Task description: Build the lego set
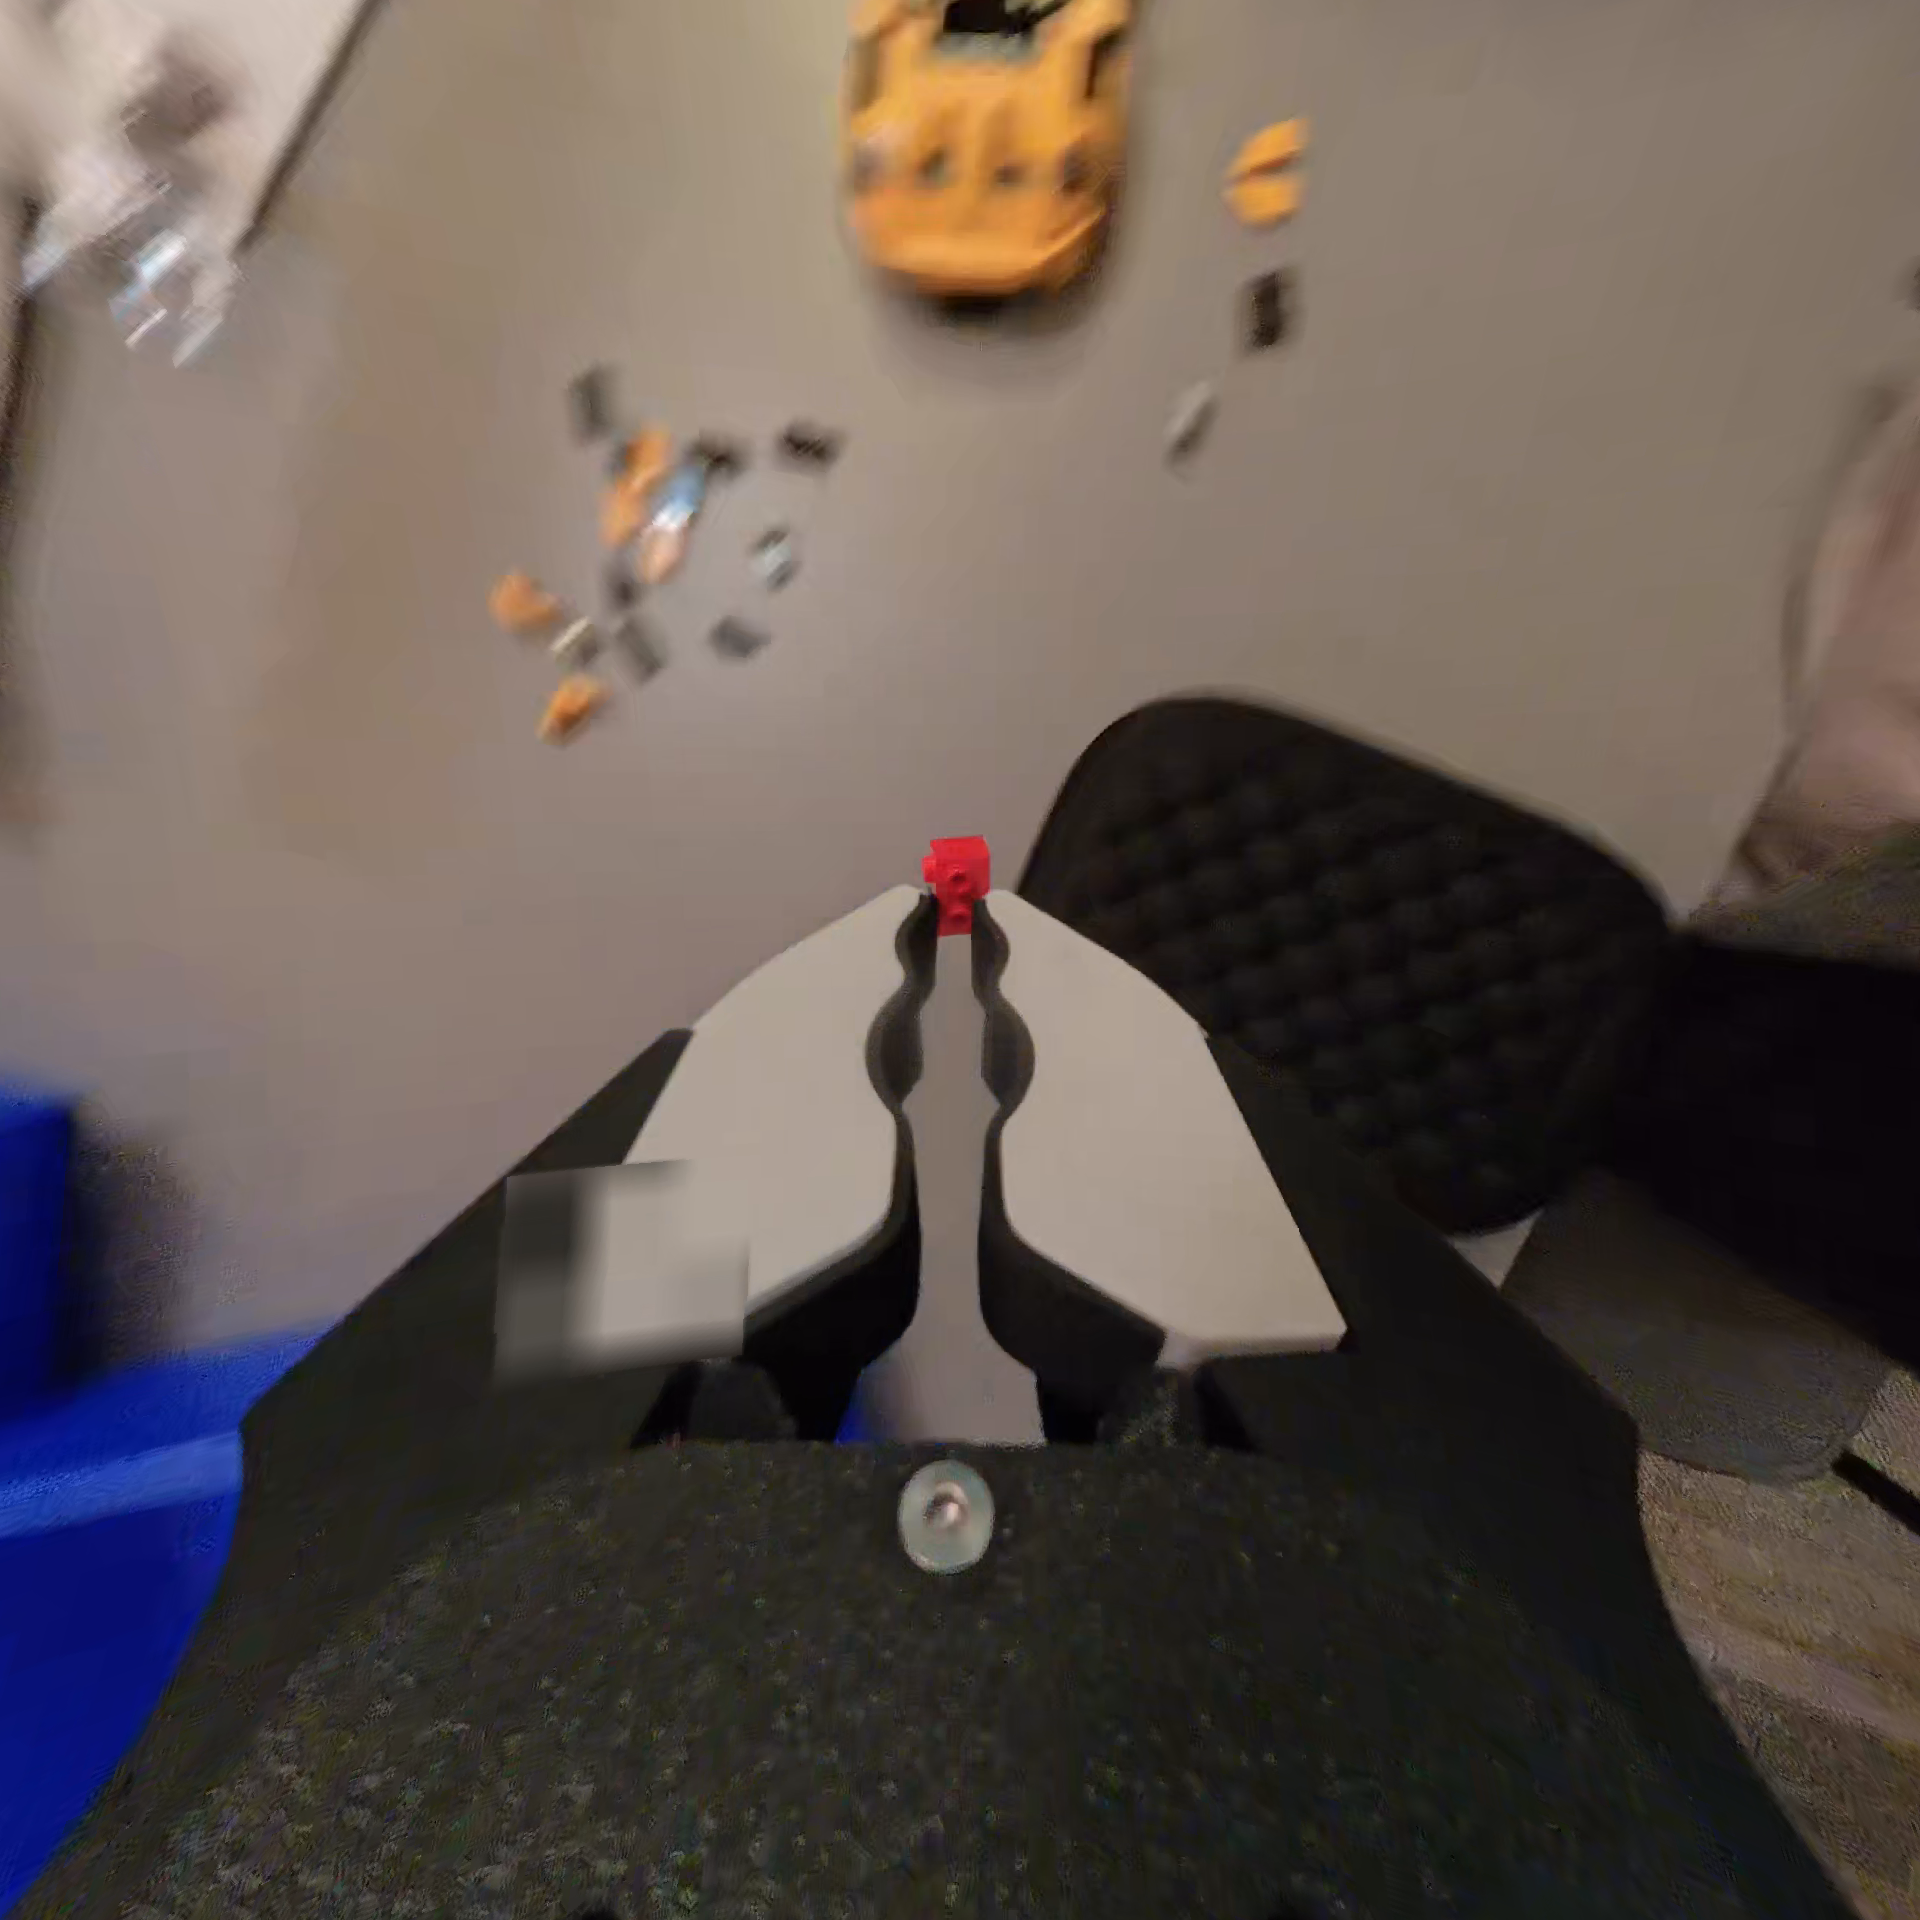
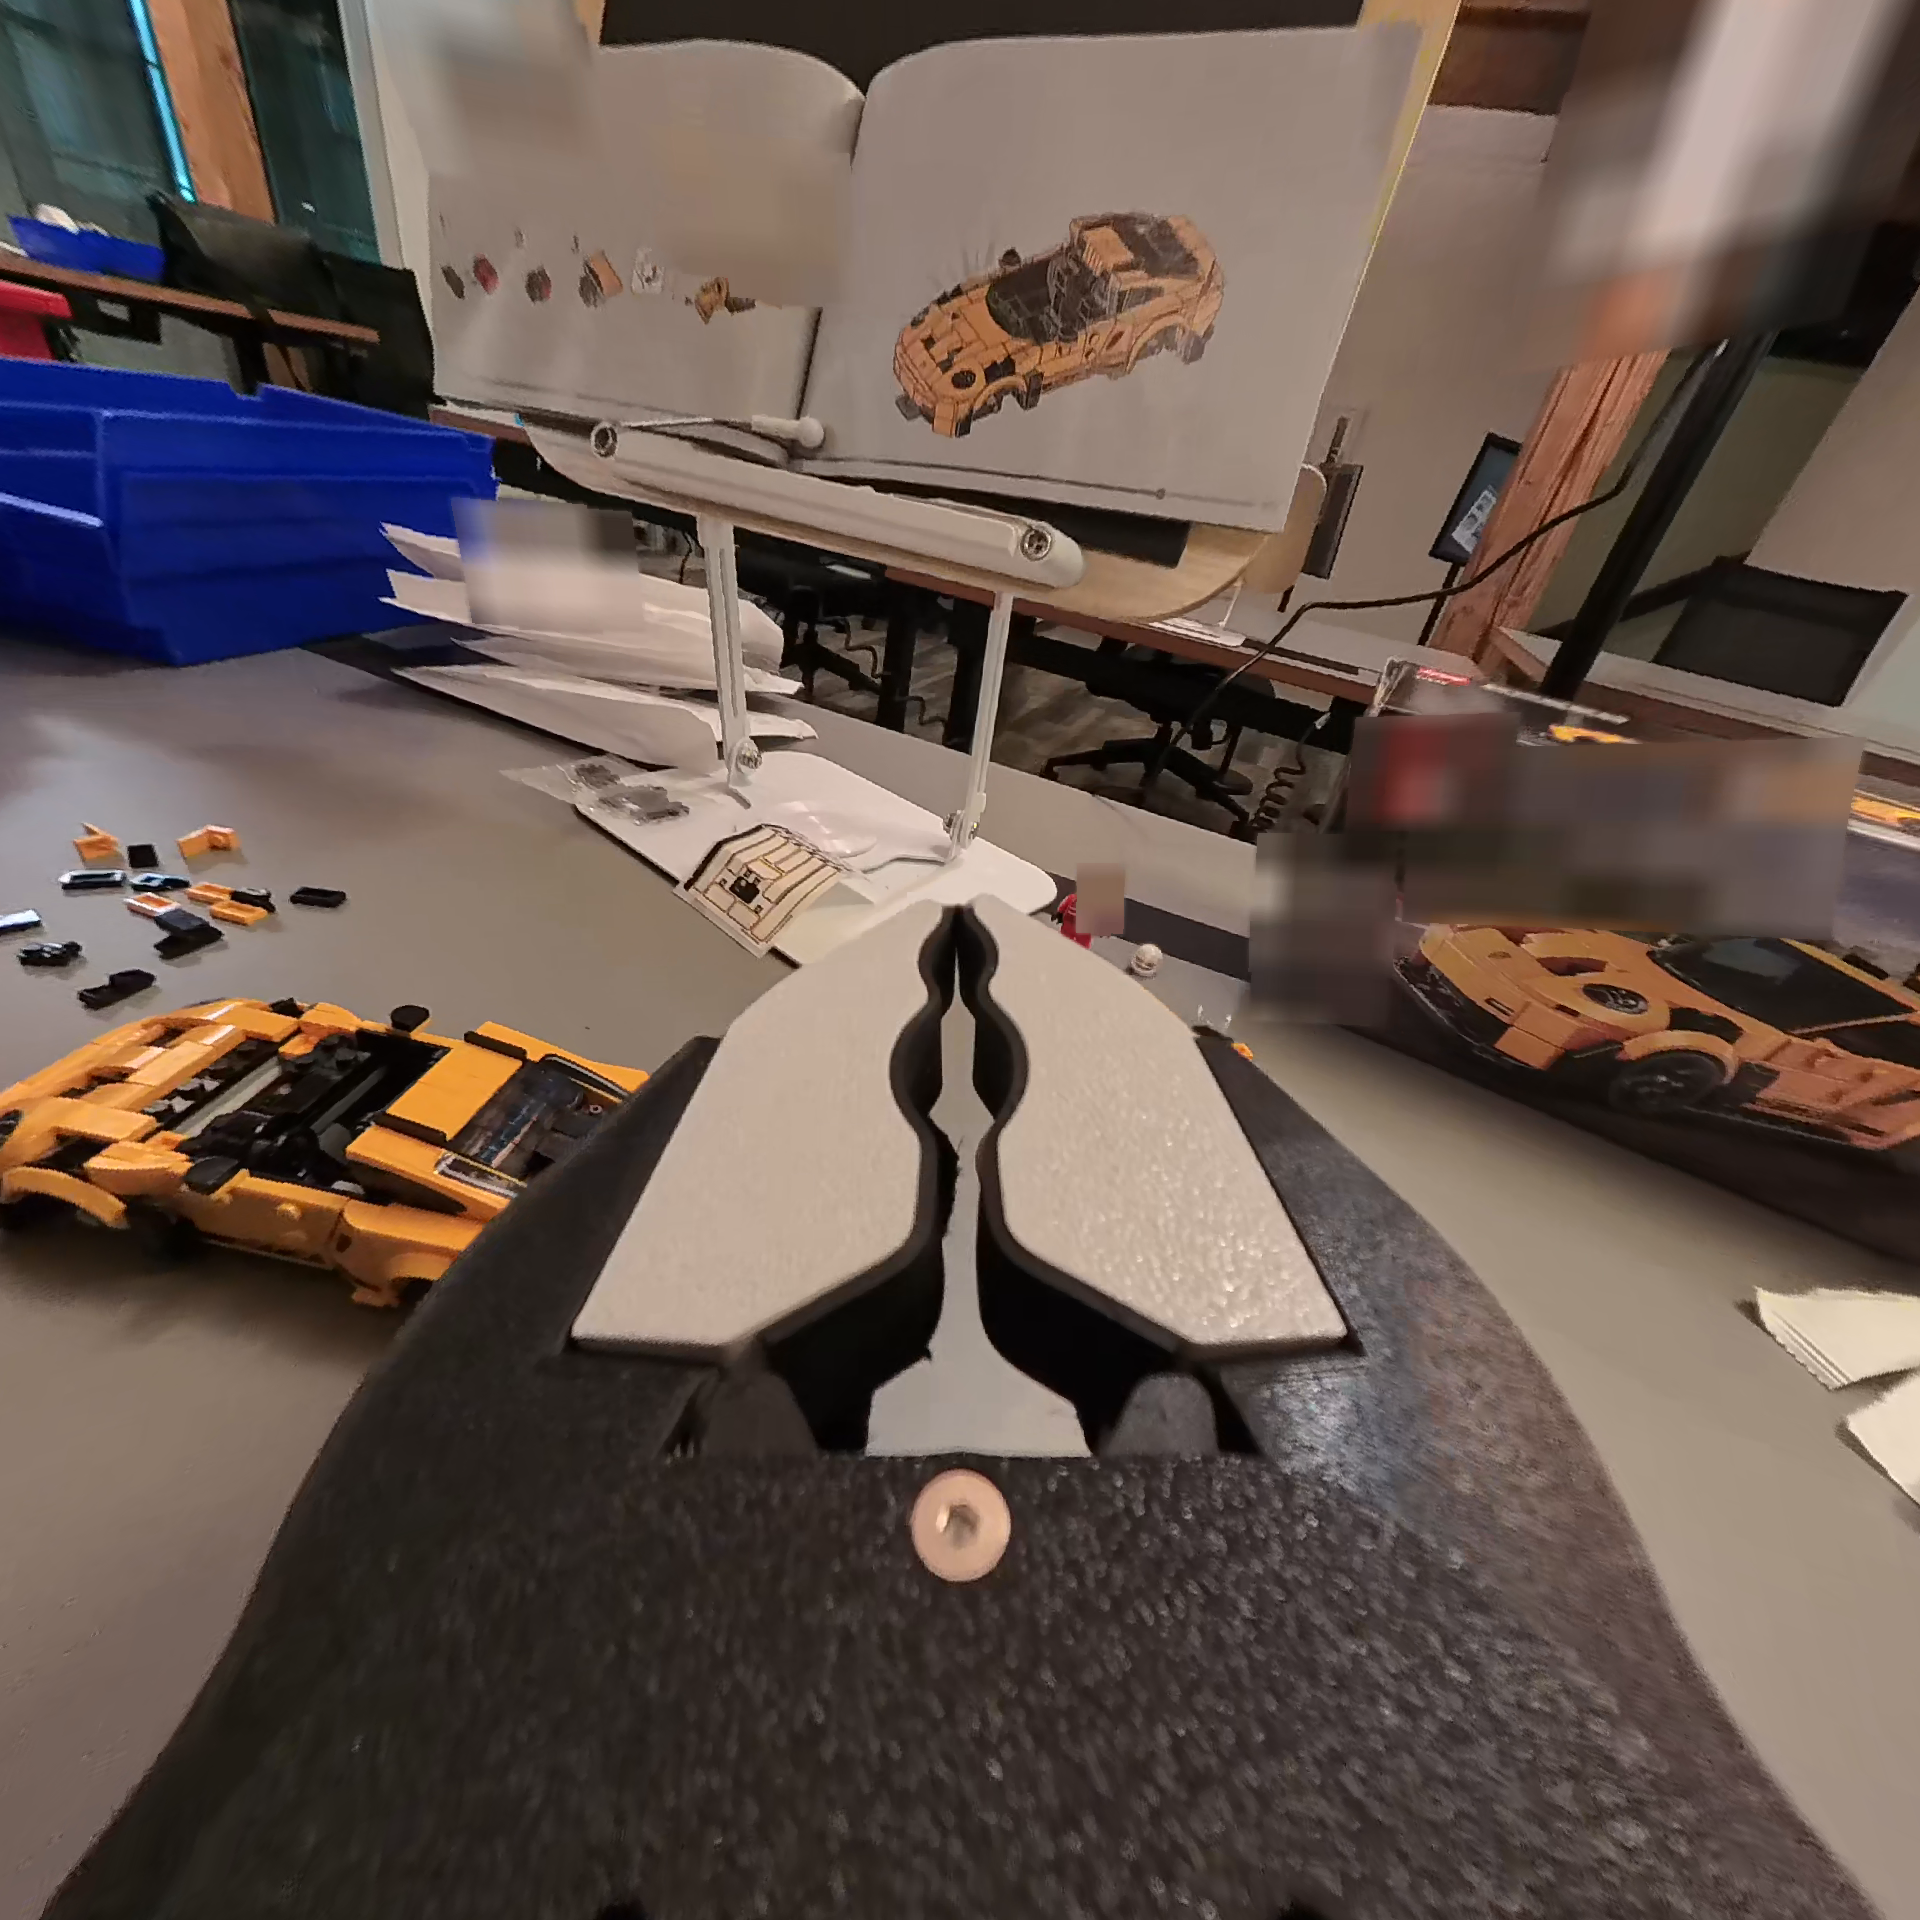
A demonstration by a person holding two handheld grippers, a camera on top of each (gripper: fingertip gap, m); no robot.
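While the left gripper pinches a small red brick at its fingertips, nearly closed around it and held above the grey table, the right gripper sits with its fingers pressed together and nothing between them.

Orange car model: partly built, on the table left of the right gripper; in the left wrist view it lies at the far end.
Loose pieces, orange and black: scattered on the table beyond the car; blurred in the left wrist view.
Instruction booklet: open on a white stand, beyond the right gripper.
Blue bins: stacked at far left.
Set box: lying at right.
Black chair: beside the table.
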